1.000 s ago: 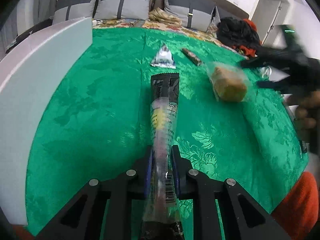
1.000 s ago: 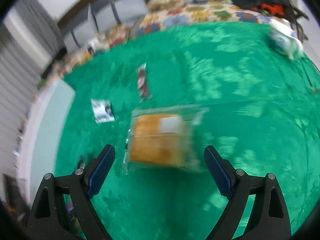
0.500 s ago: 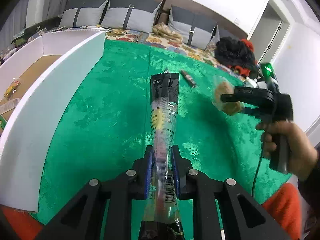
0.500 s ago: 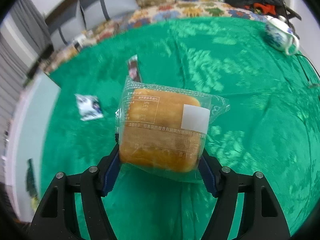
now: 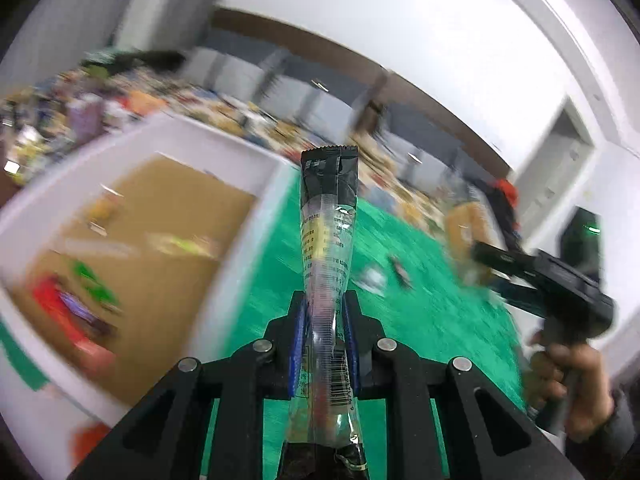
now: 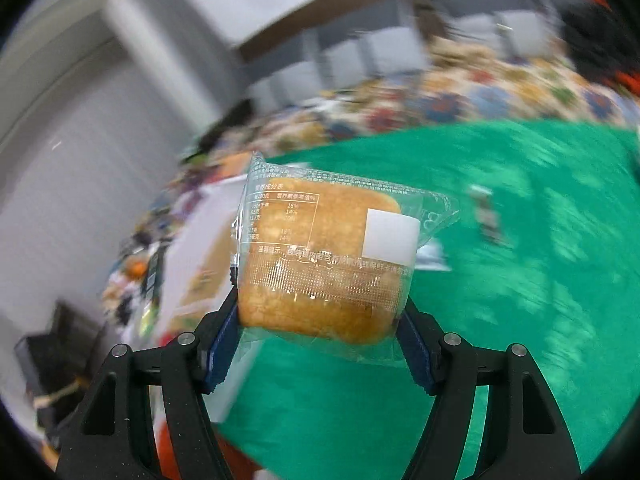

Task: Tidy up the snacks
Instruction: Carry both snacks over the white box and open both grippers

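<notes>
Both grippers have come up off the green cloth (image 5: 432, 320) since a second ago: back then the bread pack sat on the cloth between wide-open right jaws, now it's clamped and airborne. The white box, only an edge in the left view before, is now mostly in frame with its floor visible.

Left gripper (image 5: 324, 340): jaws narrow, pinched on a long clear-and-black snack stick pack (image 5: 328, 248). The pack runs forward and up from the pads, its black crimped end near the box's far corner in the left view. Barcode end trails back between the fingers.

Right gripper (image 6: 320, 336): jaws wide, blue pads pressing both sides of the wrapped bread pack (image 6: 324, 264). Clear wrapper, white label patch, printed nutrition table. It is off the cloth, tilted slightly.

White box (image 5: 244, 240) sits left of the cloth, brown cardboard floor, several blurred snack wrappers inside (red, green, yellow). Can't make out what they are.

On the cloth: a small silver packet (image 5: 374, 278) and a dark bar (image 5: 400, 270) beside it, both blurred.

In the left view a hand (image 5: 568, 376) grips the right tool's handle at the right edge. Heavy motion blur in both views.
</notes>
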